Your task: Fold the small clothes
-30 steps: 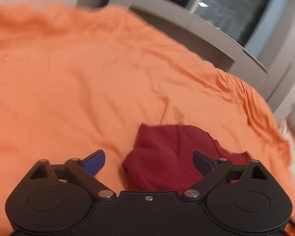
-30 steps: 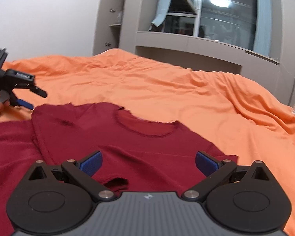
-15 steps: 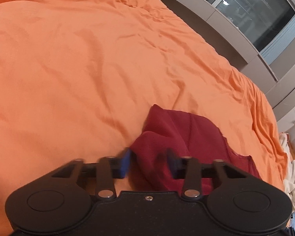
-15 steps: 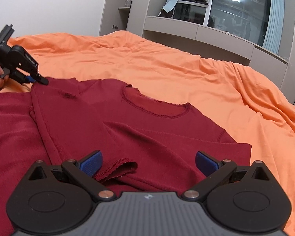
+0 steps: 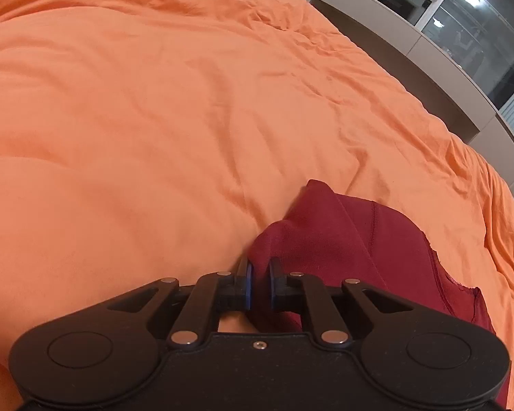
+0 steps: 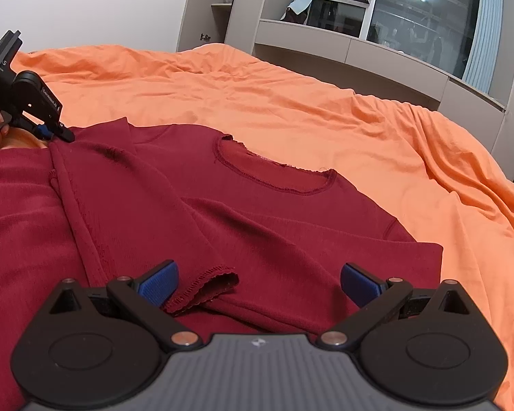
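A dark red long-sleeved shirt (image 6: 243, 212) lies on the orange bedspread (image 6: 291, 102), neckline (image 6: 274, 174) away from me, one sleeve folded across its front with the cuff (image 6: 205, 282) near my right gripper. My left gripper (image 5: 259, 279) is shut on a bunched edge of the red shirt (image 5: 342, 236) at its far left corner; it also shows in the right wrist view (image 6: 48, 130), held by a hand. My right gripper (image 6: 258, 279) is open and empty, low over the shirt with the cuff between its fingers.
The orange bedspread (image 5: 154, 102) covers the bed all around the shirt. Grey cabinets and a dark window (image 6: 411, 24) stand beyond the far edge of the bed. A white wall (image 6: 85, 3) is at the left.
My left gripper has closed from open onto the shirt's left edge. My right gripper has come lower and closer over the shirt, staying open.
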Motion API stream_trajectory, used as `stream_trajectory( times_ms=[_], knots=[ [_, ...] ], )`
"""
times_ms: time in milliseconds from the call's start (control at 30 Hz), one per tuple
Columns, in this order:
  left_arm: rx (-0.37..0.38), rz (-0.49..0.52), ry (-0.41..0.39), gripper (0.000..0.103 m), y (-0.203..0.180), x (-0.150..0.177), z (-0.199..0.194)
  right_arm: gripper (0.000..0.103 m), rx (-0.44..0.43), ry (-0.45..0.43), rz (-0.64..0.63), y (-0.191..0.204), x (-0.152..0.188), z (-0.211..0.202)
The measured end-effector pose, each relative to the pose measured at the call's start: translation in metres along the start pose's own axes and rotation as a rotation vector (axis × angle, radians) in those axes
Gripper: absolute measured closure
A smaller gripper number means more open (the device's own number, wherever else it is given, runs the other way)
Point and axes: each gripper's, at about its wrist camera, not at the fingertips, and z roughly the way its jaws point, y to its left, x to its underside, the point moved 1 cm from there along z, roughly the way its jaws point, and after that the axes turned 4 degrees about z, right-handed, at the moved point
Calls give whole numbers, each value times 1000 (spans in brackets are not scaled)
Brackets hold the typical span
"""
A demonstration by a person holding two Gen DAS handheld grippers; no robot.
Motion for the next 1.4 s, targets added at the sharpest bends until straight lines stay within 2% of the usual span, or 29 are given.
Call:
stream_trajectory(
  times_ms=[167, 267, 367, 433, 533, 633, 733, 933, 1067, 1200, 1400],
  knots=[
    [20, -34, -2, 84, 6, -4, -6, 0, 0, 5, 0, 0, 1, -1],
    [41, -59, 2, 76, 9, -5, -13, 0, 4, 11, -3, -1, 1, -4],
    [66, -58, 4, 59, 9, -5, -24, 0, 14, 15, -10, -1, 1, -8],
    [84, -43, 6, 42, 8, -4, -32, 0, 23, 12, -19, 1, 2, -12],
    [81, 13, 0, 25, 2, -2, -49, 0, 42, 15, -46, 4, 4, -21],
    [59, 79, -7, 13, -5, 4, -66, 0, 67, 22, -91, 8, 9, -34],
    [62, 150, -23, 6, -14, 13, -84, 0, 64, 14, -121, 11, 13, -49],
    [143, 255, -50, 2, -25, 44, -126, 0, 67, -7, -114, 19, 24, -83],
    [180, 329, -67, 1, -30, 72, -153, 0, 106, -8, -181, 24, 37, -110],
    [169, 414, -94, 1, -28, 103, -177, 0, 163, 42, -288, 25, 50, -132],
    [102, 522, -121, 1, -18, 137, -200, 0, 216, 137, -413, 17, 72, -160]
  ],
)
